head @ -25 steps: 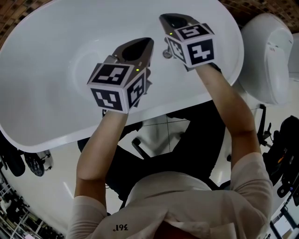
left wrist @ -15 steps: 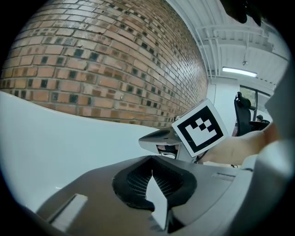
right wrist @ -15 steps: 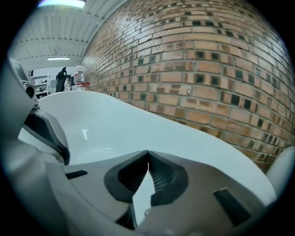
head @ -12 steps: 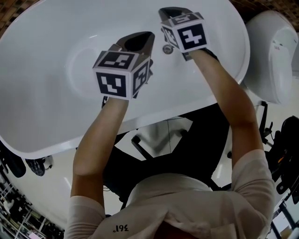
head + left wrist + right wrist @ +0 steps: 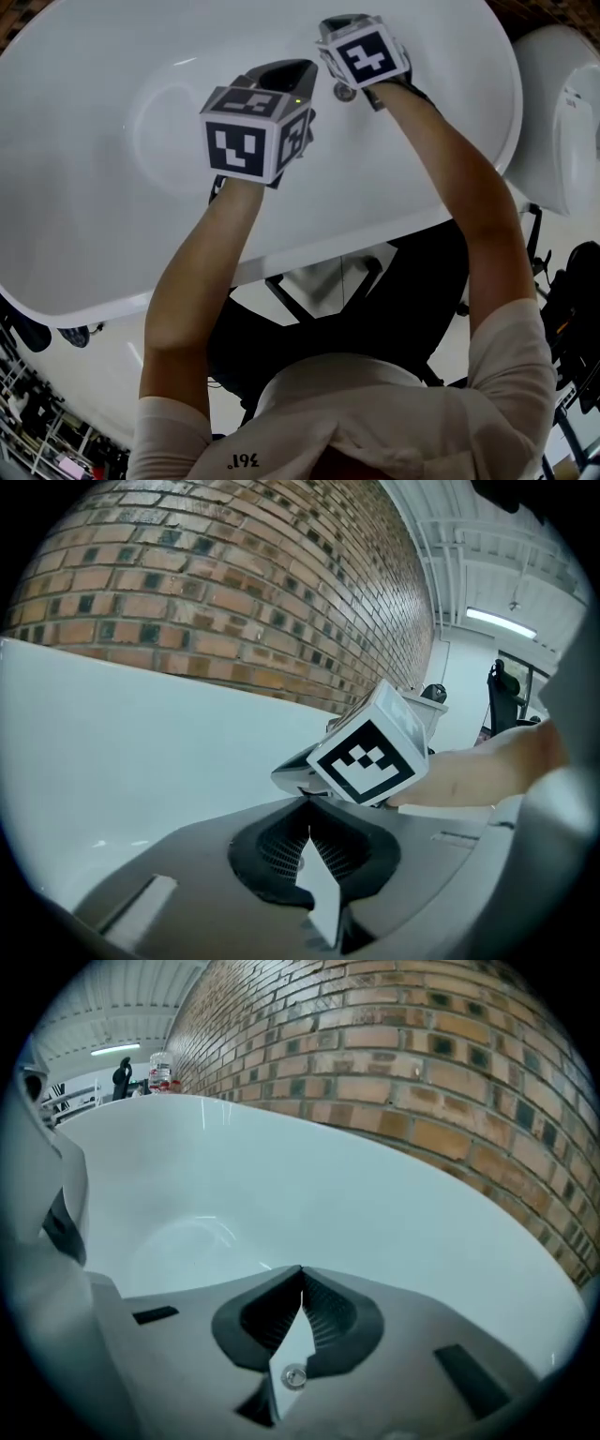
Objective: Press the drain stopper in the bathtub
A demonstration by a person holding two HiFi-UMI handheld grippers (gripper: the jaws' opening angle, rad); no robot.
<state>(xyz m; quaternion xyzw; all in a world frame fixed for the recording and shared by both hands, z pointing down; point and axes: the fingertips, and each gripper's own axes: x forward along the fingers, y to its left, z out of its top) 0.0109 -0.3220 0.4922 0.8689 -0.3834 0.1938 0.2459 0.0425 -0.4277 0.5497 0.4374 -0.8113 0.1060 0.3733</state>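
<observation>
Left hand-held gripper (image 5: 298,67) (image 5: 307,803): jaws pressed together, nothing between them, held over the tub (image 5: 94,187) floor. Right hand-held gripper (image 5: 326,26) (image 5: 301,1271): jaws also pressed together, empty. Stopper (image 5: 344,92) (image 5: 294,1377) sits in the tub floor just beside the right hand-held gripper; contact cannot be told.

Dim head view; soft glare on bathtub (image 5: 94,187) (perhaps from ceiling light (image 5: 500,621)); fisheye-warped, dark-cornered gripper views.
</observation>
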